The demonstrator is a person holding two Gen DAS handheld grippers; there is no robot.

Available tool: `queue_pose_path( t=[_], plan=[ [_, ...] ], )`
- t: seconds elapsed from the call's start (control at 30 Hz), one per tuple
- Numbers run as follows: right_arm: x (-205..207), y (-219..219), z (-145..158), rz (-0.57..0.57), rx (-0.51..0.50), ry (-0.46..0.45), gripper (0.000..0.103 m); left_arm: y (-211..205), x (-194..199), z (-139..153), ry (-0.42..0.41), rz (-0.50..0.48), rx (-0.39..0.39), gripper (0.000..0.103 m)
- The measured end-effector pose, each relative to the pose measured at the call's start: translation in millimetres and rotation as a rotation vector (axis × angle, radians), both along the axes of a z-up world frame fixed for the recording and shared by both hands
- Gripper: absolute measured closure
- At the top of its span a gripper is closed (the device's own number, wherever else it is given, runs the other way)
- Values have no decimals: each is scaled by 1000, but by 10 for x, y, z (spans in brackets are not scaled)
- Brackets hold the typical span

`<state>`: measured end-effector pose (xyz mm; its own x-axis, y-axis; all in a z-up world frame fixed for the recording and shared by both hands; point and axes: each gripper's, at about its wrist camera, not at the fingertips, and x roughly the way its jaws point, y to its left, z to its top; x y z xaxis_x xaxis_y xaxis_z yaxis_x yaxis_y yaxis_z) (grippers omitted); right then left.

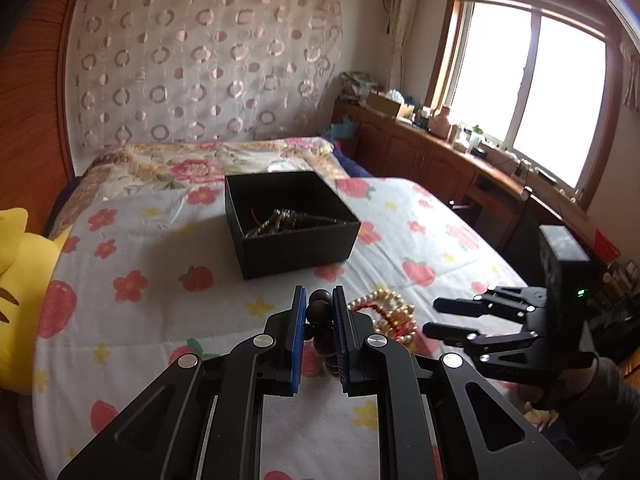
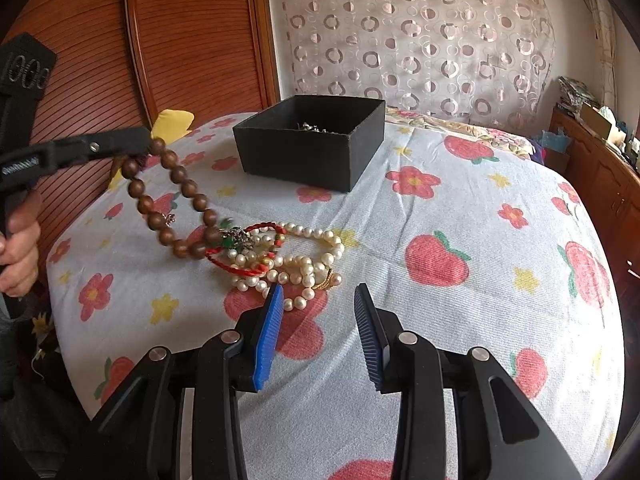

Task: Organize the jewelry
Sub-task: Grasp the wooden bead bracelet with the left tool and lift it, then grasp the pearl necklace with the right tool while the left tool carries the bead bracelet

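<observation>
**Jewelry: wooden bead strand clamped in my left gripper, pile and box on the bed**

Jewelry item one, a wooden bead bracelet (image 2: 172, 196), sits pinched between the blue pads (image 1: 298, 340) of my left gripper (image 1: 319, 300). The jaws are nearly together, closed on the top beads. From the right wrist view the loop hangs from the gripper tip, sloping down to the right, and its lowest beads reach the edge of the jewelry pile; I cannot tell whether they still rest on the cover.

My right gripper (image 2: 319, 292) is part open with nothing between its pads. It hovers just short of the pile, the left pad's tip overlapping the nearest pearls in the picture; contact cannot be confirmed. A hand (image 2: 18, 248) grips the left tool's handle at the frame's left edge.

The pile consists of a pearl strand (image 2: 296, 264), a red cord bracelet (image 2: 244, 266) and a small green-and-silver charm (image 2: 236, 238), all tangled together on the floral bedcover (image 2: 460, 208), just right of and below the left gripper's tip.

Beyond the pile stands an open black box (image 1: 288, 224), well apart from it, with some chains lying inside. A yellow plush (image 1: 20, 280) lies at the bed's left edge. A patterned curtain (image 1: 200, 60) hangs behind the bed.
</observation>
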<state>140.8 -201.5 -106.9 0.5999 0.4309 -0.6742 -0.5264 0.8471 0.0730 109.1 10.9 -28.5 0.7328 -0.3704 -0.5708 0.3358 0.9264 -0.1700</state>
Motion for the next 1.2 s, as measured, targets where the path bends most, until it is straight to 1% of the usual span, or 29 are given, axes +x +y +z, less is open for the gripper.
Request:
queue_pose_path(
  t=[0.3,0.53,0.57,0.6,0.73,0.93,1.07,1.1,1.13,1.2],
  plan=[
    [2,57,8,17,-19,0,64,89,-143,145,-43,13,-17,91],
    [25,230,157,62,-16,-11,64,163,-211,146,-52,20,-35,91],
    [47,257,173,67,-19,-12,65,163,-208,145,-52,19,-34,91],
    [73,282,181,69,-23,-10,68,165,-209,144,-52,20,-33,91],
    [212,371,164,80,-25,25,74,178,-215,128,-50,22,-32,91],
    [367,512,51,99,-50,88,74,175,-236,92,-40,20,-35,91],
    [408,508,44,98,-39,114,74,157,-234,75,-37,15,-35,91],
    [412,515,39,99,-40,117,77,152,-233,69,-36,15,-35,91],
    [411,520,39,105,-38,122,85,149,-234,64,-36,15,-35,91],
    [414,540,43,122,-35,135,94,148,-231,61,-35,16,-36,91]
  ],
)
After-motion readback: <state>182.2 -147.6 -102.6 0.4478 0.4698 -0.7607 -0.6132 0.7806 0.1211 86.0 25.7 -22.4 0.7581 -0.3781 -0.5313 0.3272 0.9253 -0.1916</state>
